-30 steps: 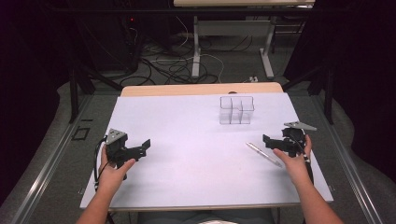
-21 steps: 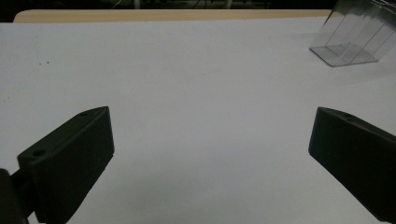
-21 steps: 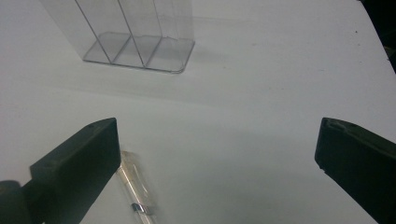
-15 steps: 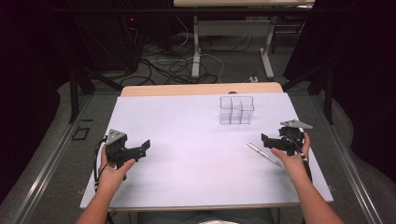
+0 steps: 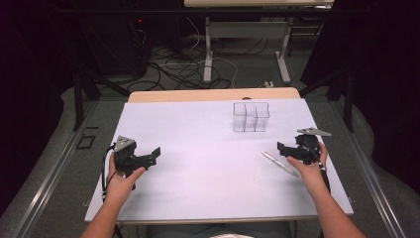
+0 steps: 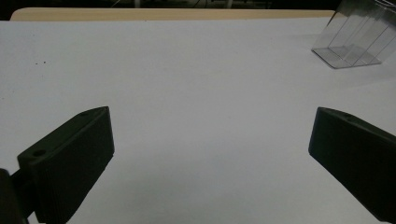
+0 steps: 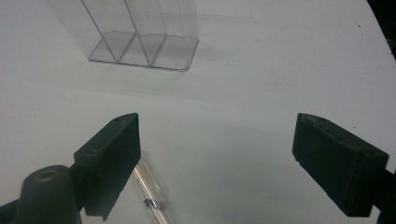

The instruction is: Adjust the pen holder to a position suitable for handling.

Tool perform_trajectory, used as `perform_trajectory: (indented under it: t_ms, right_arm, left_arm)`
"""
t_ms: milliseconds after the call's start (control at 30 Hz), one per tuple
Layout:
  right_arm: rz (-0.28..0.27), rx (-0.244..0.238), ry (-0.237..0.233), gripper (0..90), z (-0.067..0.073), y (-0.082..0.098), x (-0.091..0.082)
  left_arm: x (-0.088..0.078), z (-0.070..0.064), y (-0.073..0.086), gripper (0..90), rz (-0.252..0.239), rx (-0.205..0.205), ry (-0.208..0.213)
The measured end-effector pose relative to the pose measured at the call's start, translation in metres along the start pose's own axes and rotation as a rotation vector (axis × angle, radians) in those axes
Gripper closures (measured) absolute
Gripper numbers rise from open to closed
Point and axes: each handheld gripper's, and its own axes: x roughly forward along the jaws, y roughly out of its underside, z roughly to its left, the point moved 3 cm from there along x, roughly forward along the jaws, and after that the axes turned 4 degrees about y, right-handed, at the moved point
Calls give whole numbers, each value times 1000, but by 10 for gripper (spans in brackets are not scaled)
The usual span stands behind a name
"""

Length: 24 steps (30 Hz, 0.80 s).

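At lower right, the right gripper (image 5: 283, 147), jaws apart and just closing, hovers by an unlabelled pen (image 5: 280, 163); at lower left, the left gripper (image 5: 154, 153) gapes empty.

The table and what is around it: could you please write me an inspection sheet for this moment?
Surface: white table, wooden strip along its far edge.
Job's things: pen lying flat near the right gripper; clear organizer upright with nothing seen in its compartments, farther back.
Clutter: nothing seen.
Grippers: left gripper open, nothing between its jaws. Right gripper open, its jaws have just been closing a little, nothing between them; the pen lies beside its jaw.
Cables: one trails from each gripper; a tangle lies on the floor beyond the table.
Surroundings: dark room, a second table's legs behind.
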Motion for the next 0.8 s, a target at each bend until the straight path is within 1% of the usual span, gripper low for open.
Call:
perform_trajectory:
  t_ms: [100, 200, 267, 300, 333, 367, 467, 500, 533, 600, 633, 700, 800]
  right_arm:
    - [4, 12, -11, 178, 1, -2, 0]
    - [12, 9, -12, 185, 2, -3, 1]
    - [13, 17, -10, 189, 2, -4, 2]
    - [25, 16, -1, 213, 3, -5, 2]
    - [25, 16, -1, 213, 3, -5, 2]
    - [39, 19, 3, 236, 4, -7, 2]
    - [55, 23, 5, 253, 4, -8, 2]
    - [60, 23, 12, 257, 4, -10, 3]
    - [61, 35, 16, 266, 5, -12, 3]
    - [61, 42, 7, 316, 5, -17, 3]
    - [63, 43, 1, 324, 5, -20, 3]
    - [62, 42, 3, 376, 6, -26, 3]
    - [66, 49, -6, 412, 8, -36, 4]
  left_arm:
    - [0, 0, 0, 3, 2, 3, -2]
    - [-2, 0, 0, 3, 1, 0, -2]
    - [-2, -1, 0, 3, -2, 3, -1]
    - [-3, -1, 0, 3, 0, 3, -1]
    - [-3, -1, 0, 3, 0, 3, -1]
    - [-3, -1, 0, 3, -3, 2, -1]
    - [-4, -1, 1, 4, 3, 3, -1]
    - [-3, -1, 1, 4, 2, 4, -1]
    - [-3, -1, 1, 4, 1, 4, -1]
    - [-3, -1, 1, 4, 1, 3, 0]
    - [-3, -1, 1, 4, 0, 3, 0]
    - [-3, -2, 1, 4, 0, 3, 2]
    - [-2, -2, 1, 4, 2, 4, 3]
